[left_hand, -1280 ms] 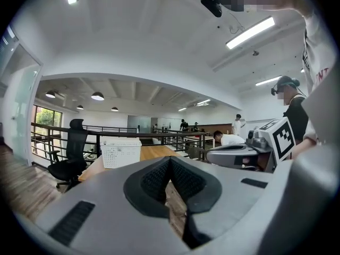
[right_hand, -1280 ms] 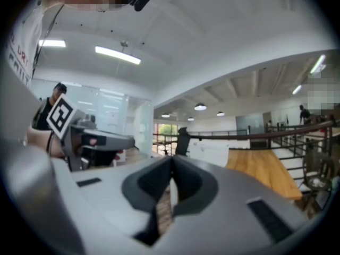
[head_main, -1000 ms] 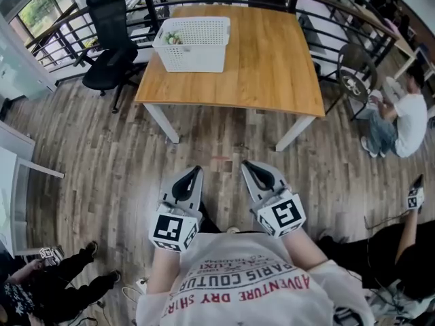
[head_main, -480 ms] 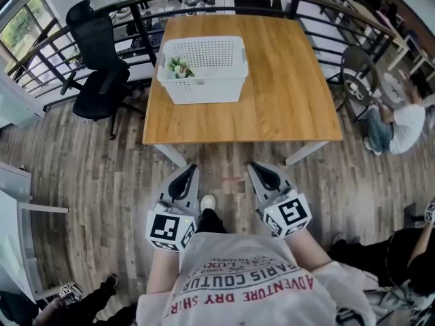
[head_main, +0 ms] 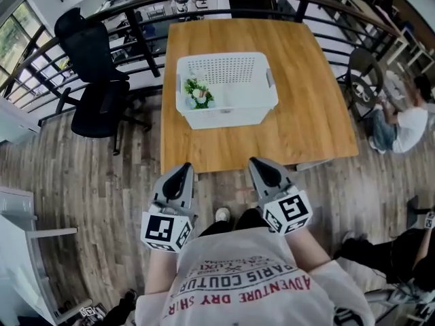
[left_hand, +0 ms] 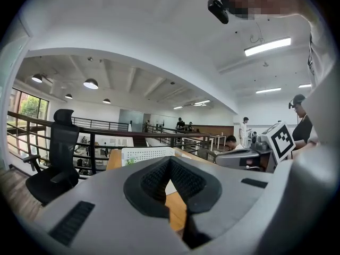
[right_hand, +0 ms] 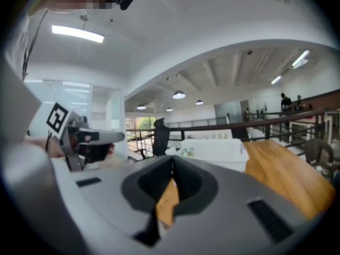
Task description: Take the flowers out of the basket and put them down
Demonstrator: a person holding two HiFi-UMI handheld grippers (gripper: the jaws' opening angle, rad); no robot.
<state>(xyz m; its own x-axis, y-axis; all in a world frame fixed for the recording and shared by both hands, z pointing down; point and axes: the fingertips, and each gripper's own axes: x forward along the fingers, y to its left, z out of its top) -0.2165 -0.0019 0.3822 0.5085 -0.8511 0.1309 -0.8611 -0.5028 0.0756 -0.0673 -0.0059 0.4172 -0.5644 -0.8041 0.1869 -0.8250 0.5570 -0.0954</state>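
- Ahead of both sets of jaws, and well apart from them, a white perforated basket [head_main: 231,117] stands on the wooden counter [head_main: 312,114]. Neither gripper has reached the counter's near edge.
- The flowers [head_main: 199,94] are a small white-and-green bunch lying inside the basket at its left end. They sit almost straight ahead of the left jaws and off to the left of the right jaws.
- The left gripper [head_main: 182,171] is held about level, its jaws closed tip to tip with nothing between them.
- The right gripper [head_main: 256,164] is also held about level, just beside the left one. Its jaws are closed and empty.
- Judgement on the step in hand: this is the approach. No flower is out of the basket and no grasp has begun.
- Judgement on the next move:
  - One gripper must pass over the basket's near wall, and the left is the better placed.
  - Its jaws must part before descent, and it should tip downward into the left end and close on the stems rather than the blooms.
- Bare counter to the right of the basket offers room for setting the flowers down.
- The basket looks light and may slide, so steadying its rim with the right jaws seems prudent.
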